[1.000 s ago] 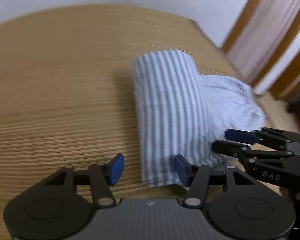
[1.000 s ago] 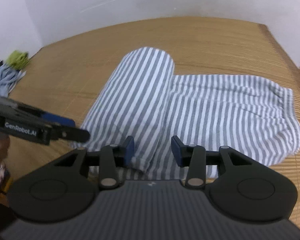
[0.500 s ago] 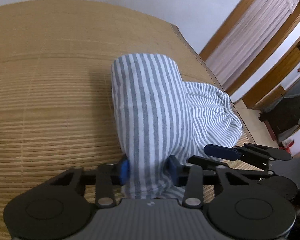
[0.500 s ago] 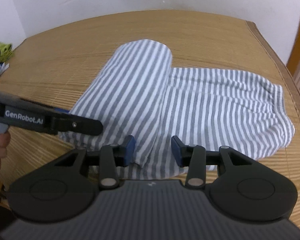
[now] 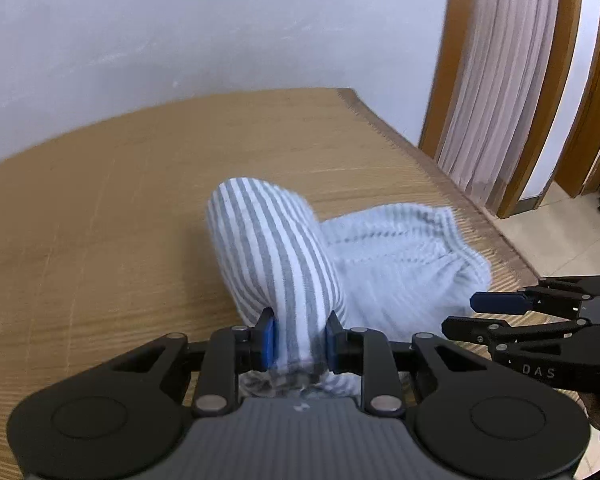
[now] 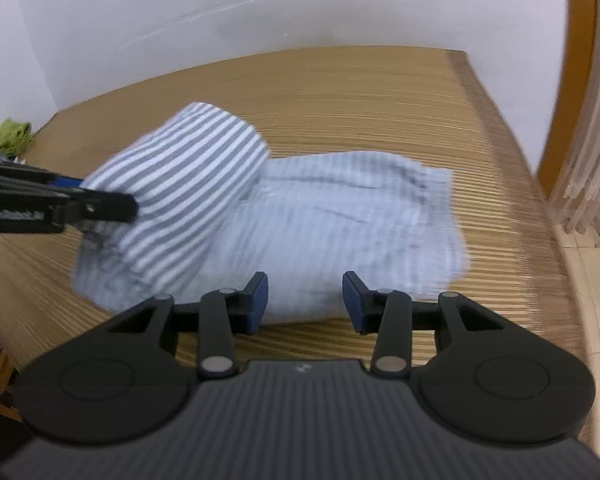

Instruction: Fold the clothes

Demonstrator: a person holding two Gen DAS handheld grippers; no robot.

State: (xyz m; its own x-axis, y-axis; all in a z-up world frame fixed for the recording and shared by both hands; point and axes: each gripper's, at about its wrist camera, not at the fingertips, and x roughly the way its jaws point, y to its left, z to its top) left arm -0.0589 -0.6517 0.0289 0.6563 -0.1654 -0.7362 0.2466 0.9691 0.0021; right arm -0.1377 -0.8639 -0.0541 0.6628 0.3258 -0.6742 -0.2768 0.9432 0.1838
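The bamboo mat (image 5: 100,220) is carrying the striped grey-and-white garment (image 5: 276,256), its folded part now rising off the mat where before it was lying flat. The left claw (image 5: 298,340) is clenching the near end of that folded part, its jaws having just been closing on the cloth. The right claw (image 6: 305,300) is standing half open, empty, above the garment's near edge.

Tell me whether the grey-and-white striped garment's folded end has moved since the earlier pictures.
Yes. The grey-and-white striped garment, pinched in the left hand-held gripper, whose jaws have just been closing, has lifted off the woven bamboo mat.
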